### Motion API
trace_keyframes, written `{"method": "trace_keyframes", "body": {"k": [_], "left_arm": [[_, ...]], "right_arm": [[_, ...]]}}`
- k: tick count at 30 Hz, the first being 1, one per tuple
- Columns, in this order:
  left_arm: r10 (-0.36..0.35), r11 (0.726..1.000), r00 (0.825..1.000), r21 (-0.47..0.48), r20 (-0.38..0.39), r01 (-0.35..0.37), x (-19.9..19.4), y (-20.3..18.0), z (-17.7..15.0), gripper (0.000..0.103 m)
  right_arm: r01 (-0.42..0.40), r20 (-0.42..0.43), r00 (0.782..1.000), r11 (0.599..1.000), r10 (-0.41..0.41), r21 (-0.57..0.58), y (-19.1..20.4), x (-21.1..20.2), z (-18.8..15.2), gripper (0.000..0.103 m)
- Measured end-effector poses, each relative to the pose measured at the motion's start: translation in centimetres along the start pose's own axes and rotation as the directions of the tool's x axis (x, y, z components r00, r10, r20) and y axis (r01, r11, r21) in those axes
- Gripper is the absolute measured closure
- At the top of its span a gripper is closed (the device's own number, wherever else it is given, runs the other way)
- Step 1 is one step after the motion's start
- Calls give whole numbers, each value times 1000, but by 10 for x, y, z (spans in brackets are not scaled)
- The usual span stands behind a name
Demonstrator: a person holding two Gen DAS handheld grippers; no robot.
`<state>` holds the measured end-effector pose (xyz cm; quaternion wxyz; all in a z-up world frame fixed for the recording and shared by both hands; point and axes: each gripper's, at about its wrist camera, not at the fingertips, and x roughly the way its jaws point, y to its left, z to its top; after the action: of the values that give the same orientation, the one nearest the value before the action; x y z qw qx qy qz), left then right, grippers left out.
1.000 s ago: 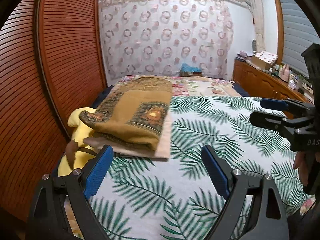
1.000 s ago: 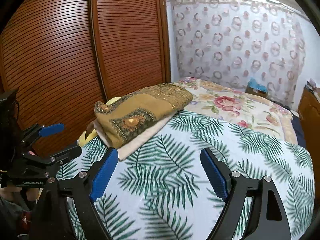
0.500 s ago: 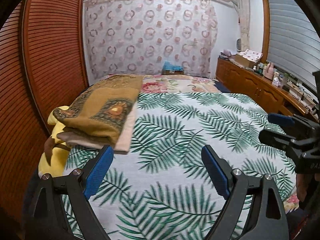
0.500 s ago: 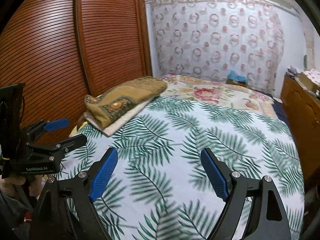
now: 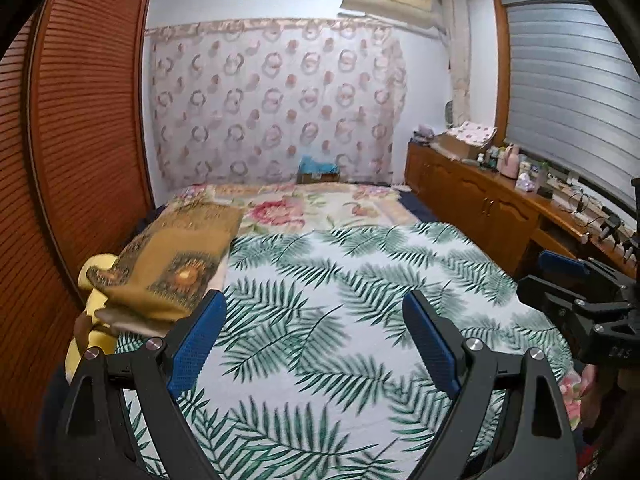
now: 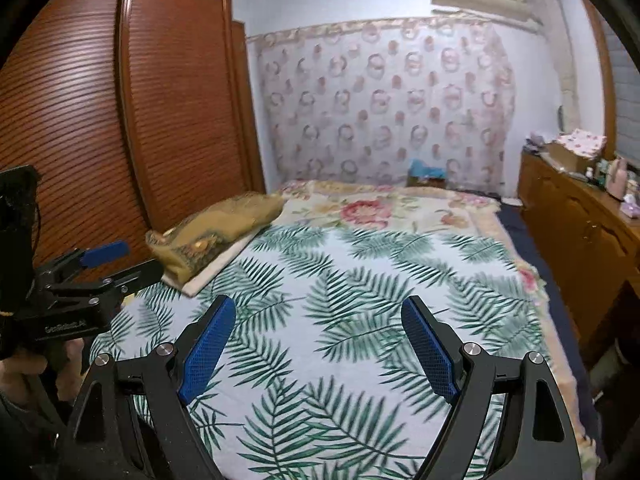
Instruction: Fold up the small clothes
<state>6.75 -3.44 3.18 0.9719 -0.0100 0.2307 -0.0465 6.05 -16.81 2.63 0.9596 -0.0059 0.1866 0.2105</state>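
Note:
A folded brown patterned cloth [image 5: 172, 264] lies on a beige folded cloth at the bed's left edge; it also shows in the right wrist view [image 6: 212, 232]. A yellow garment [image 5: 96, 300] sits under it. My left gripper [image 5: 314, 334] is open and empty above the palm-leaf bedspread [image 5: 340, 288], to the right of the stack. My right gripper [image 6: 318, 340] is open and empty over the bedspread [image 6: 360, 292]. Each gripper shows in the other's view: the right one at the right edge [image 5: 560, 276], the left one at the left edge [image 6: 116, 260].
A brown louvred wardrobe [image 5: 72, 140] runs along the left side. A wooden dresser [image 5: 488, 204] with bottles and boxes stands on the right. A floral blanket [image 5: 312, 208] covers the far end of the bed, in front of a patterned curtain [image 5: 280, 100].
Both grippers have pulled back and turned right, away from the folded stack. The stack now sits farther left and smaller in both views. Both grippers stay open.

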Motion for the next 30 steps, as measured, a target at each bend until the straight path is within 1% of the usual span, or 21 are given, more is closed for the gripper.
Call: {"method": "trace_keyframes", "body": {"k": [8,14,21,30], "left_arm": [[-11,1000,998,21,56,10,-22,-18,22,13],[-4,999,996,32,92,1,-35,-22,29,13],[19,1000,994,20,112,-21,-44,-16,32,13],[41,999,993,6,111,-42,-44,-8,28,13]], "right_arm": [[50,67,996,999,-51,16,-10,-44,3,17],[93,99,991,996,-94,15,-15,-62,2,17],[136,123,983,991,-137,15,-23,-64,-1,17],[134,128,983,991,-135,17,-23,-57,-3,17]]}}
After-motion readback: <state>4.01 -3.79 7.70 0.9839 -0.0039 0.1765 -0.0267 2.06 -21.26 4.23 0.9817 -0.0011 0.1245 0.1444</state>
